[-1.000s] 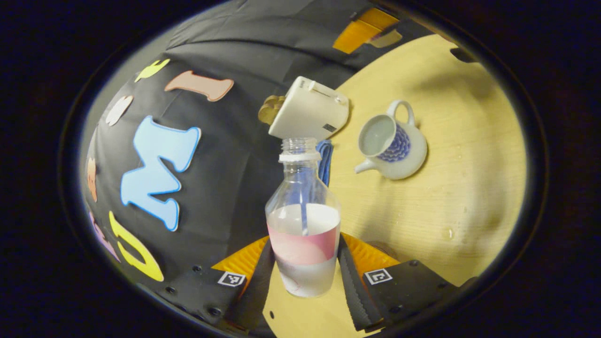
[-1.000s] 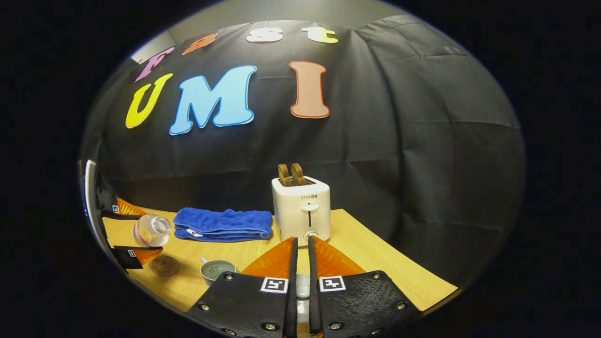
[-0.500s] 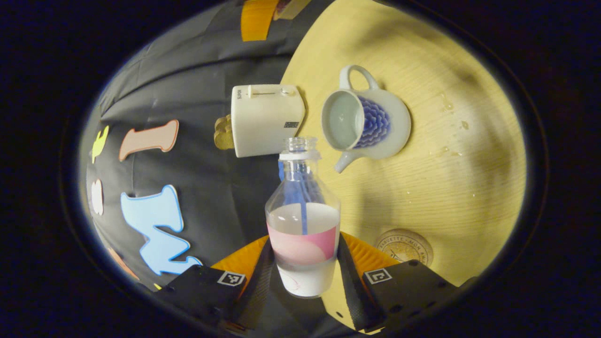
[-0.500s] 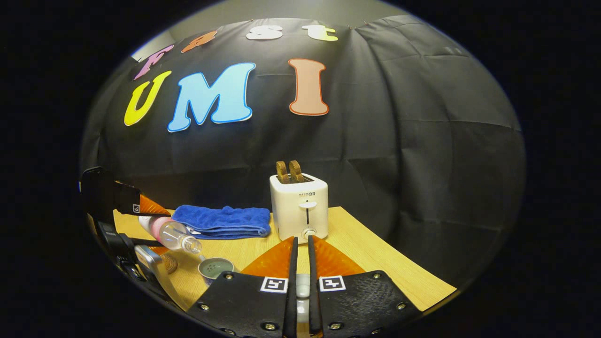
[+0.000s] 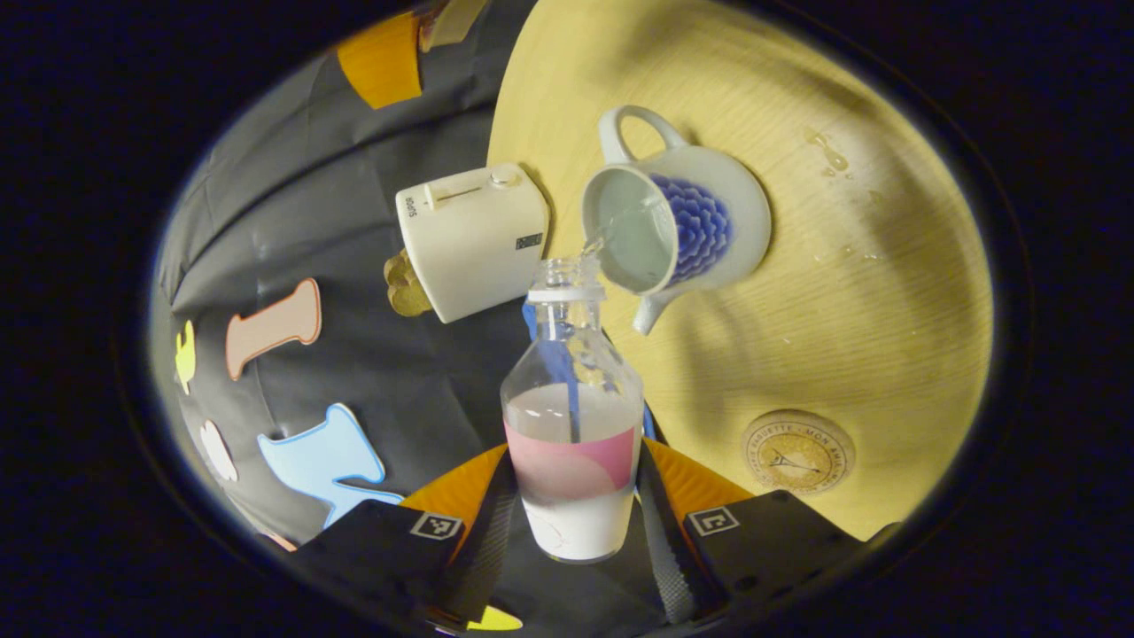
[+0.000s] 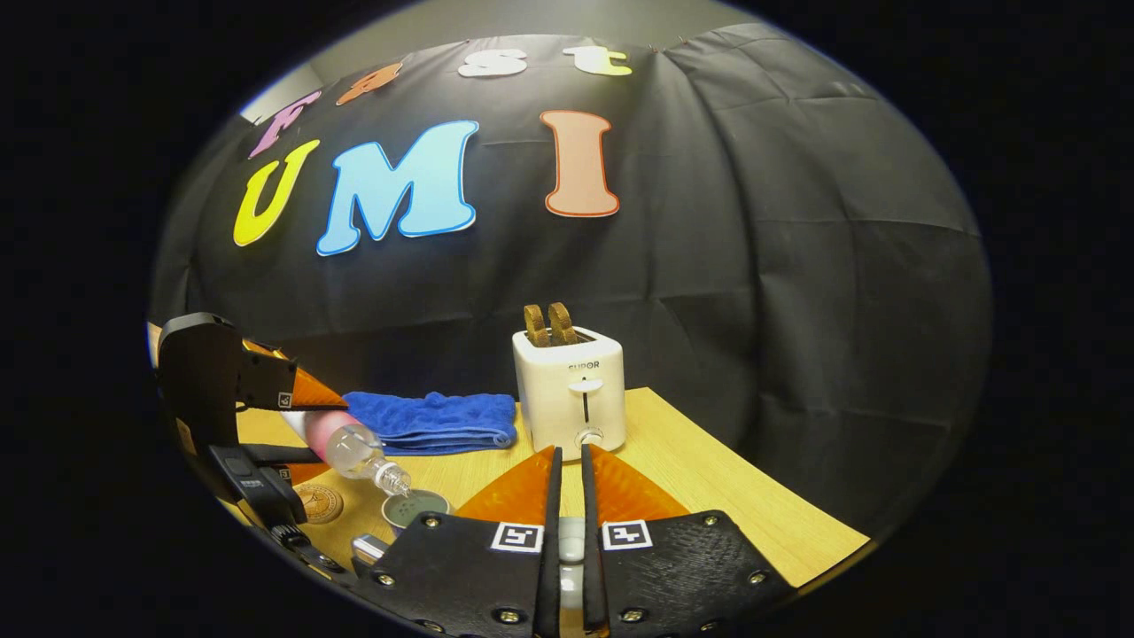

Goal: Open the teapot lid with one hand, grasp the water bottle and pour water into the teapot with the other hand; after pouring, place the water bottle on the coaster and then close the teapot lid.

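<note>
Clamped on the water bottle, my left gripper tips its neck over the open teapot, water streaming in. My right gripper pinches the white lid. On the light wooden table: coaster, toaster, blue towel, stray droplets.

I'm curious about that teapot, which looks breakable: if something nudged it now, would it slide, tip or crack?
The teapot looks like glazed ceramic, so it is probably stiff and fragile if knocked. Its squat, wide body, now taking water from the water bottle, likely resists tipping. Water drops on the table might let it slide.
</note>
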{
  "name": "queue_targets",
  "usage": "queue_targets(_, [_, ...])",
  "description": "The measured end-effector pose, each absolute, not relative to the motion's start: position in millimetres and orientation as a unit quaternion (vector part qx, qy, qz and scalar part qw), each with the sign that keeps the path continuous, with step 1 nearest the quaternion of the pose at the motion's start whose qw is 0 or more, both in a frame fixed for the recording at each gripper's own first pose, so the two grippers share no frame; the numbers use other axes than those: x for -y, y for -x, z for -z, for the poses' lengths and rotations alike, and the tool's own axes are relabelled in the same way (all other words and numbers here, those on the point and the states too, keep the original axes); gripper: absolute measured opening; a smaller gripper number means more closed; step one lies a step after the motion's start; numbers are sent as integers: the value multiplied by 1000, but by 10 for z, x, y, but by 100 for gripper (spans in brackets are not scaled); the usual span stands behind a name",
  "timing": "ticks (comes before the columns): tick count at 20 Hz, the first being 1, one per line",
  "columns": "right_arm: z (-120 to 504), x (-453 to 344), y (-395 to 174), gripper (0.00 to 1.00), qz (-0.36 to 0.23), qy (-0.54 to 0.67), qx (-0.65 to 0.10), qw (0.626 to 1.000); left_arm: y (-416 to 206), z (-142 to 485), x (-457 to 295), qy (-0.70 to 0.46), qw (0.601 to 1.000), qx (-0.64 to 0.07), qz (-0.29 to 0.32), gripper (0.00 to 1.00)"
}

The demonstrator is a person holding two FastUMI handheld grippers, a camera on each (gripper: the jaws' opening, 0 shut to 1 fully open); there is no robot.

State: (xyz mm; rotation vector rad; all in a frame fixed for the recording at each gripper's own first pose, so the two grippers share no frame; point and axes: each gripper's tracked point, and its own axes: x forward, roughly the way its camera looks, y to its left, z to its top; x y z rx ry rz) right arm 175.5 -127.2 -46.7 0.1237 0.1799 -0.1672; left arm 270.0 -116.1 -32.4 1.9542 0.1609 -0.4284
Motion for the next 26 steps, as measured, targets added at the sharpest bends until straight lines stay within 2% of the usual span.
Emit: queue_targets(26, [480,1312,-1759,10,84,-78,-87,990,-2657,-194,1405,-931,342,-27,123,83])
